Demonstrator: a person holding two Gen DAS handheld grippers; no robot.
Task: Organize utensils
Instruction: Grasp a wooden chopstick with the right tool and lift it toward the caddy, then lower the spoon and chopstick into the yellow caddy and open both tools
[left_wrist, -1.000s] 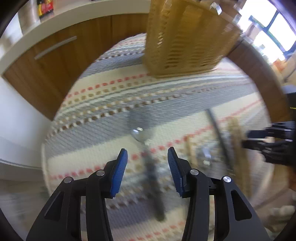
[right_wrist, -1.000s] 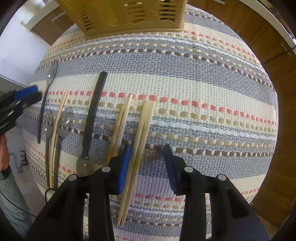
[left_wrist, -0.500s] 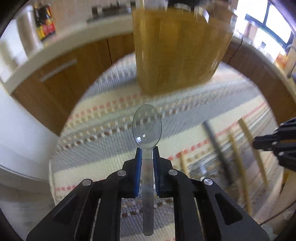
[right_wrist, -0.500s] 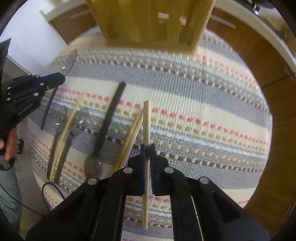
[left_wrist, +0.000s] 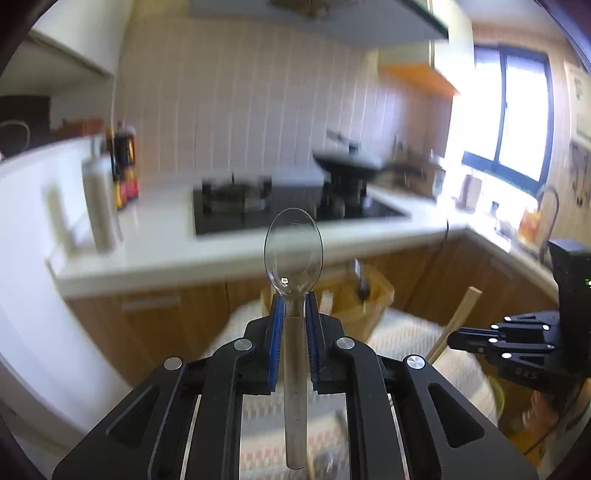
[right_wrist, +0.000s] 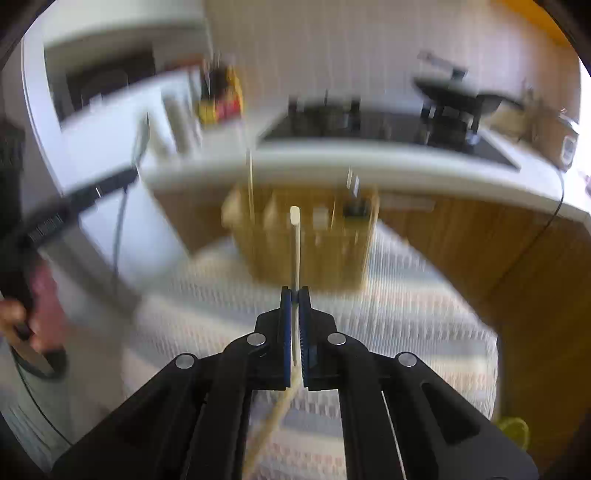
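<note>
My left gripper (left_wrist: 294, 300) is shut on the handle of a clear plastic spoon (left_wrist: 293, 248), whose bowl sticks up past the fingertips. My right gripper (right_wrist: 294, 293) is shut on a pale wooden chopstick (right_wrist: 294, 243) that points forward and up; the same right gripper (left_wrist: 458, 338) and chopstick (left_wrist: 460, 314) show at the right of the left wrist view. Both grippers hang above the striped woven mat (right_wrist: 406, 314). The tan slotted utensil basket (right_wrist: 306, 236) stands blurred at the mat's far end, ahead of and below both grippers.
Behind the basket runs a white counter (left_wrist: 184, 251) with wooden cabinet fronts, a black hob (left_wrist: 258, 206) with a pan, bottles (left_wrist: 123, 173) and a window (left_wrist: 506, 114). A hand (right_wrist: 40, 317) holding the left gripper shows at the left.
Both grippers closed on utensils lying on the mat, the left on the clear spoon and the right on a chopstick, then rose and tipped up so the counter and wall came into view.
</note>
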